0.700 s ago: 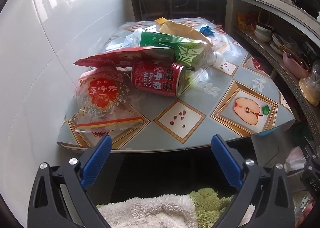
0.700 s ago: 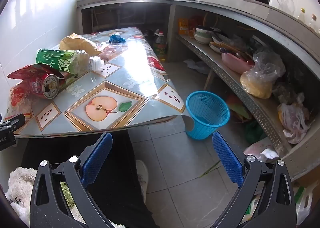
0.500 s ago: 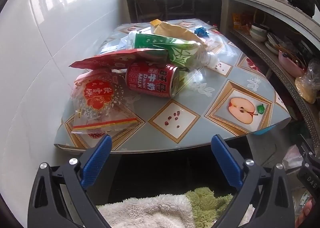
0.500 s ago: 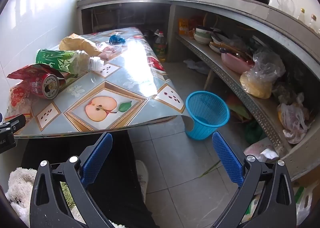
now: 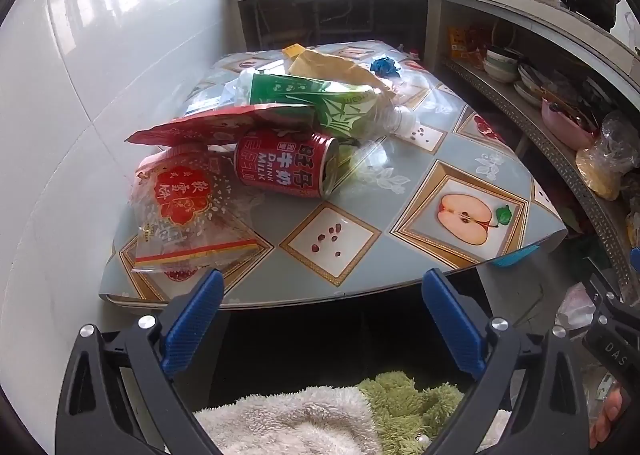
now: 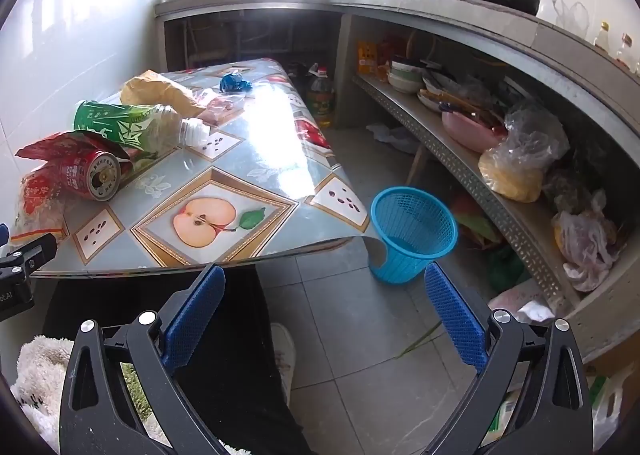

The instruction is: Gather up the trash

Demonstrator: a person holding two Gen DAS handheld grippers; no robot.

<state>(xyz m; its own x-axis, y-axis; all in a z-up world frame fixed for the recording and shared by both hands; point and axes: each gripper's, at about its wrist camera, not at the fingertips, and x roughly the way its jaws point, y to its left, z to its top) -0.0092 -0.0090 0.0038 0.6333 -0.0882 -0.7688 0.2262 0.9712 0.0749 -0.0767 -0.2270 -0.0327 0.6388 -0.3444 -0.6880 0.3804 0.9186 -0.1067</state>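
One can (image 5: 286,167), one bottle (image 5: 320,105), one basket (image 6: 412,233).

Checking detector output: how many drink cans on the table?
1: a red milk can on its side near the table's left end, beside the green-labelled bottle. Wrappers there could hide another.

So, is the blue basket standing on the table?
No, the blue basket stands on the tiled floor beside the table, just past its near right corner.

Both grippers, left (image 5: 320,319) and right (image 6: 322,315), angle downward, fingers wide apart.
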